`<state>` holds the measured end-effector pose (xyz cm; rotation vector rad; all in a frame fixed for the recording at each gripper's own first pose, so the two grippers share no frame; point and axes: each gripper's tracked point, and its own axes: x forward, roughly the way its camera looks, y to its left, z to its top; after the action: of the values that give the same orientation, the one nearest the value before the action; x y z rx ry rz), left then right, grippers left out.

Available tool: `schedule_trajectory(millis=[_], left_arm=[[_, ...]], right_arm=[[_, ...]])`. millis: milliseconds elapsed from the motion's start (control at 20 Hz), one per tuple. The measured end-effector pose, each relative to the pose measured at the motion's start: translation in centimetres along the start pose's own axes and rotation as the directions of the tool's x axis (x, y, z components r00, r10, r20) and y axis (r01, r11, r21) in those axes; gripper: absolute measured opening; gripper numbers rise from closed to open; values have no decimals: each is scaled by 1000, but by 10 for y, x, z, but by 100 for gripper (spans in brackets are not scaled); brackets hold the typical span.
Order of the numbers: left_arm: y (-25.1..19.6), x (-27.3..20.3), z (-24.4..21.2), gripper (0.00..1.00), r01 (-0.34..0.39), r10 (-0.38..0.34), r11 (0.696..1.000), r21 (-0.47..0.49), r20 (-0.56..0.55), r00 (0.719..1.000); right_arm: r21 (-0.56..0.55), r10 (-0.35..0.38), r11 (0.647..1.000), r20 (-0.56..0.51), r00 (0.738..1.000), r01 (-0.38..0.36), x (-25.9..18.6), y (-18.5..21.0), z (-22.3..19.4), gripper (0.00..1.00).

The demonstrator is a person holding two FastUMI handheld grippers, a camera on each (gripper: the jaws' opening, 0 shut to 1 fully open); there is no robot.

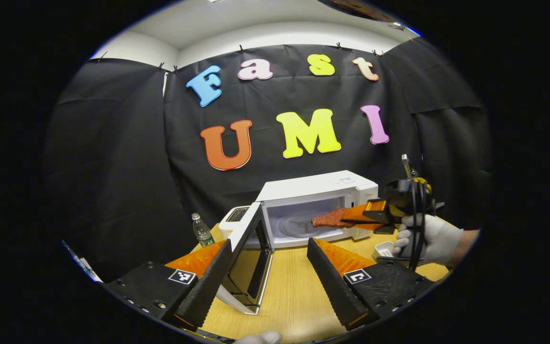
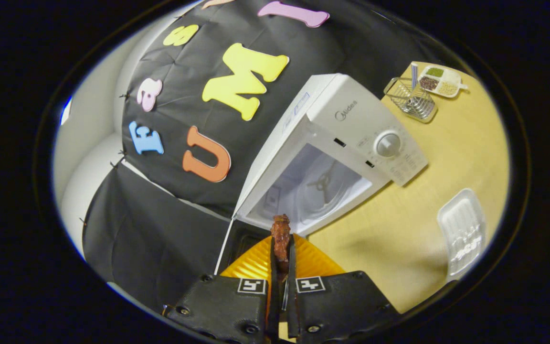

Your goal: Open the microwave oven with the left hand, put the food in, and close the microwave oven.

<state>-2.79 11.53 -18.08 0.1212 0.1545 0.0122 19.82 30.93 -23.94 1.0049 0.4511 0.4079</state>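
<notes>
Right gripper (image 2: 282, 267) is pinched tight on the food (image 2: 281, 237), a flat reddish-brown piece that sticks out past the tips. In the left gripper view the same food (image 1: 331, 219) hangs right at the mouth of the microwave oven (image 1: 320, 205), w/ a gloved hand (image 1: 430, 239) holding the right gripper (image 1: 351, 220) just behind it. Left gripper (image 1: 270, 267) is spread wide w/ nothing between its fingers, and it hovers over the table (image 1: 294, 286) near the door (image 1: 248, 258), which swings out to the left and stands fully open.

So the step in hand looks like putting the food in. To do it well, the right gripper should go straight in thru the opening, keeping the food level so it doesn't bump the bottom lip or the side wall. Best spot to aim for is the middle of the glass plate (image 2: 322, 184) inside, not the edge, so the food won't hang out and block the door. Lower it till it rests on the plate, then let go, then back out the same way. Letting go too high could make it flop or slide.

Left gripper should stay off to the side so the 2 don't bump. It's already near the door, which is good for the push-shut part. A water bottle (image 1: 202, 230) stands left of the door and a white tray (image 2: 463, 234) lies on the table, both clear of the way.
</notes>
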Motion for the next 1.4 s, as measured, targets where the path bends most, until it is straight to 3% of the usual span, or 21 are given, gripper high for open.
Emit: schedule_trajectory(millis=[300, 550, 750, 1000, 1050, 1100, 1150, 1250, 1300, 1400], left_arm=[[12, -3, -35, 96, -18, 19, 999, 37, -14, 1000], [27, -15, -62, 96, -44, 44, 999, 13, -63, 997], [42, -15, -67, 96, -70, 71, 997, 23, -76, 995], [51, -10, -78, 96, -98, 99, 995, 13, -112, 989], [49, -9, -78, 97, -96, 97, 995, 13, -113, 989], [50, -8, -78, 97, -98, 99, 995, 17, -115, 988], [49, -6, -78, 97, -94, 95, 995, 14, -113, 989], [47, -3, -79, 96, -92, 92, 996, 10, -113, 989], [46, -2, -79, 96, -91, 92, 996, 8, -114, 989], [45, -2, -80, 97, -90, 90, 996, 4, -117, 989]], right_arm=[[157, -98, 985, 177, 979, 70, 79, -23, -13, 10], [139, -154, 983, 261, 953, 120, 133, -27, -15, 10], [154, -203, 975, 346, 916, 158, 164, -42, 1, 10], [166, -282, 957, 338, 898, 238, 195, -73, 10, 10], [141, -290, 956, 334, 897, 257, 198, -76, 8, 2], [124, -289, 957, 337, 896, 262, 199, -78, 9, 11], [119, -286, 958, 347, 893, 261, 202, -79, 9, 4], [92, -309, 951, 353, 883, 296, 202, -85, 9, 7], [56, -315, 947, 361, 878, 317, 202, -89, 12, 18], [-24, -333, 930, 371, 867, 367, 201, -94, 16, 23]])
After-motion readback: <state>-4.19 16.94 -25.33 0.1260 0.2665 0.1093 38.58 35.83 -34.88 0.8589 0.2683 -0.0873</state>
